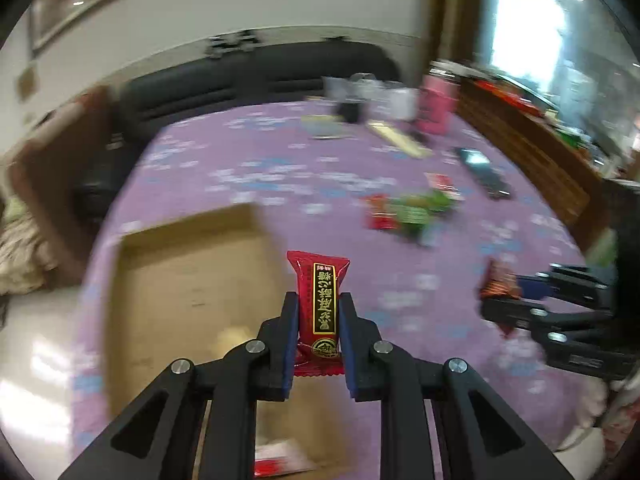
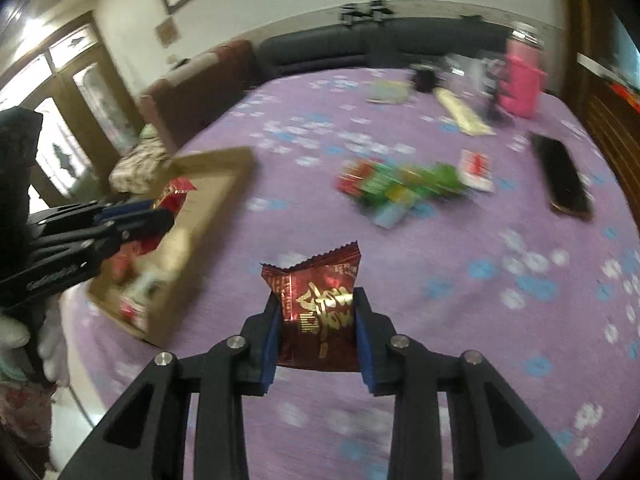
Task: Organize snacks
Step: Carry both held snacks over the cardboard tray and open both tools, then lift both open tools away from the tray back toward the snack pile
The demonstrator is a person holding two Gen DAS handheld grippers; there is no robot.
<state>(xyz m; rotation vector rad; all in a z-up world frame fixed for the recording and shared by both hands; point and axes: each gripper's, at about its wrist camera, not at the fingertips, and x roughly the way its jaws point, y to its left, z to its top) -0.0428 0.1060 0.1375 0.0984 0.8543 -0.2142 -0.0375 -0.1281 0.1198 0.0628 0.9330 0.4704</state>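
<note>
My left gripper [image 1: 318, 308] is shut on a narrow bright red snack packet [image 1: 319, 300] with a black and gold label, held above the right edge of an open cardboard box [image 1: 188, 280]. My right gripper [image 2: 316, 304] is shut on a dark red foil snack packet [image 2: 320, 312] with gold characters, held above the purple tablecloth. The right gripper also shows in the left wrist view [image 1: 500, 292], and the left gripper in the right wrist view [image 2: 160, 212] over the box [image 2: 216, 184]. A pile of red and green snack packets [image 1: 408, 210] [image 2: 396, 188] lies mid-table.
The box holds a few red and white packets [image 2: 132, 304]. On the purple cloth [image 2: 460, 280] lie a black phone [image 2: 562, 176], a small red and white packet [image 2: 476, 168], a pale flat box [image 2: 464, 114] and a pink container [image 2: 520, 80]. A dark sofa [image 2: 360, 46] stands behind.
</note>
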